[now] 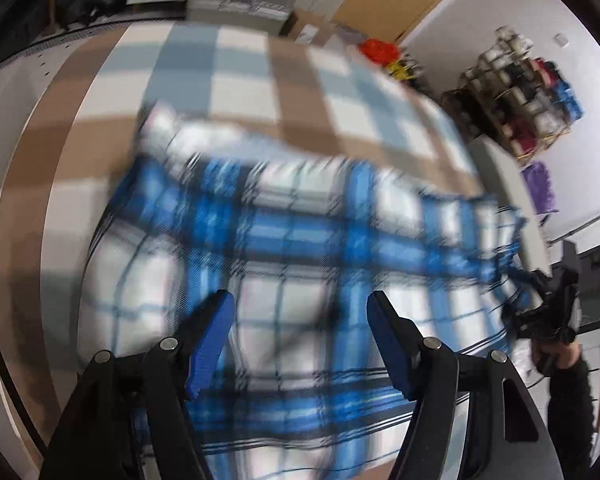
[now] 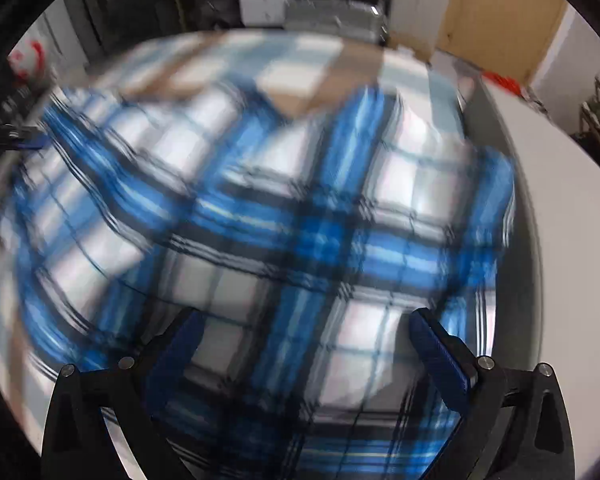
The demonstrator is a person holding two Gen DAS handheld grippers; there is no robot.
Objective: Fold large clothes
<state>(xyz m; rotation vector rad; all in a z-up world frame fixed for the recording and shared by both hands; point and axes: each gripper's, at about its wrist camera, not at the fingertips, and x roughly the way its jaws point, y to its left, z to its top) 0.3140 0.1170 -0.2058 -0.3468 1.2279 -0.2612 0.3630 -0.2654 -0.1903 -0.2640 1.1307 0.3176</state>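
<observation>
A blue, white and black plaid shirt point(image 1: 284, 232) lies spread on a table covered with a brown, light-blue and white checked cloth point(image 1: 240, 76). Both views are blurred by motion. My left gripper point(image 1: 300, 312) hovers over the shirt's near part, jaws apart, with nothing between the blue pads point(image 1: 214, 328). My right gripper point(image 2: 310, 332) is open wide above the shirt point(image 2: 284, 216) too. In the left wrist view the right gripper point(image 1: 548, 304) sits at the shirt's right edge, held by a hand in a dark sleeve. The left gripper point(image 2: 16, 138) shows at the left edge of the right wrist view.
A bare pale table edge point(image 2: 560, 200) runs along the right of the shirt. Behind the table stand a silver case point(image 1: 240, 0), white drawers and a wooden door. A rack of yarn cones point(image 1: 516, 92) and a purple item point(image 1: 540, 188) stand by the right wall.
</observation>
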